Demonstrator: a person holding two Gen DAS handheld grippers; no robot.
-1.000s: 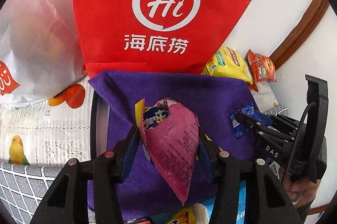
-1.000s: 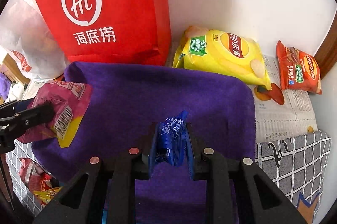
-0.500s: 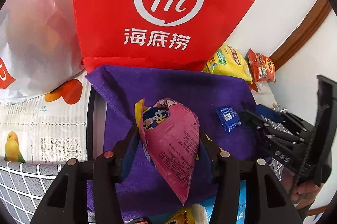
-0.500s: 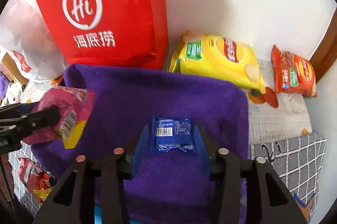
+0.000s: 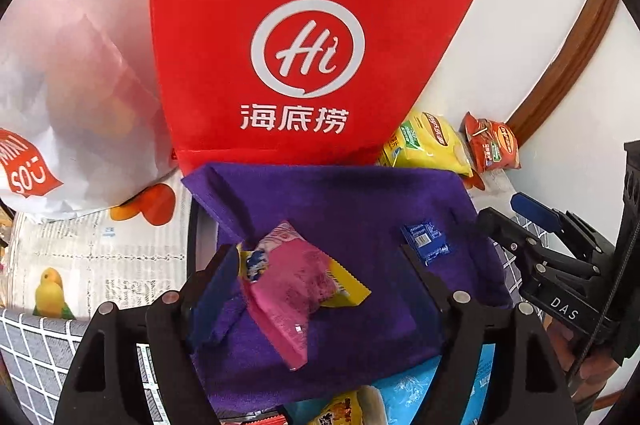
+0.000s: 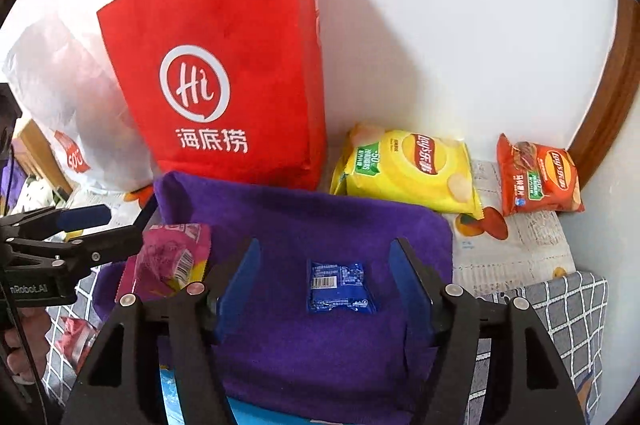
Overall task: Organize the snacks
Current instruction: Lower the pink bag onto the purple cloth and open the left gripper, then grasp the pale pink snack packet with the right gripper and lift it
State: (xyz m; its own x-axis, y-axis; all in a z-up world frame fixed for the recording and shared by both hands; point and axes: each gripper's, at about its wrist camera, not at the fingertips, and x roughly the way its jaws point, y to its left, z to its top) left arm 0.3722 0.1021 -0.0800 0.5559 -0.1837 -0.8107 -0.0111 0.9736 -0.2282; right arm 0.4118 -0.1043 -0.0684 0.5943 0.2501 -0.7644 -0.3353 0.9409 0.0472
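Observation:
A pink snack packet (image 5: 292, 285) lies tilted on the purple cloth (image 5: 340, 193), between the fingers of my left gripper (image 5: 316, 253). Its jaws are opening and the pads no longer press on it. In the right wrist view a small blue packet (image 6: 340, 287) lies flat on the purple cloth (image 6: 320, 217). My right gripper (image 6: 324, 245) stands over it with its jaws opening, both pads clear of the packet. The left gripper (image 6: 124, 223) shows at the left beside the pink packet (image 6: 172, 257). The blue packet (image 5: 426, 241) and the right gripper (image 5: 502, 209) show at the right.
A red paper bag (image 6: 224, 85) stands behind the cloth against the white wall. A white plastic bag (image 5: 60, 105) sits to its left. A yellow chips bag (image 6: 408, 169) and an orange chips bag (image 6: 536, 181) lie at the back right. More packets (image 5: 344, 409) lie below the cloth's near edge.
Both grippers opened and rose a little. The pink packet dropped from the left jaws onto the cloth. The blue packet left the right jaws and now lies flat.

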